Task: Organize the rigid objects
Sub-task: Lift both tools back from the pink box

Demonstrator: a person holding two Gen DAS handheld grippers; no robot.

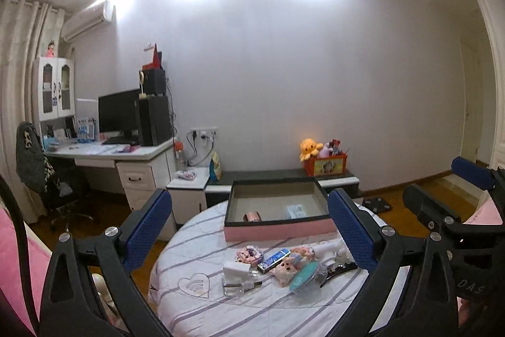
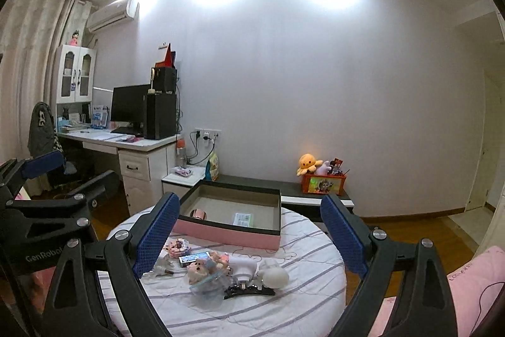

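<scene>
A pink box (image 1: 281,231) with a dark rim stands open at the far side of the round striped table (image 1: 195,245). Inside lie a rose-gold cylinder (image 1: 252,217) and a small packet (image 1: 295,210). In front of the box sits a loose cluster: a pink block toy (image 1: 249,255), a white charger (image 1: 236,270), a blue pack (image 1: 274,258), a small doll (image 1: 288,269), a teal-lidded container (image 1: 304,275), a black hair clip (image 2: 249,291) and a white rounded gadget (image 2: 244,269). My left gripper (image 1: 249,201) and right gripper (image 2: 250,199) hover above the table, both open and empty.
A desk (image 1: 104,152) with a monitor and a chair stands at the left. Along the far wall runs a low dark bench (image 1: 268,176) carrying an orange toy box (image 1: 325,165). Pink bedding (image 2: 473,283) lies at the right, with wooden floor around the table.
</scene>
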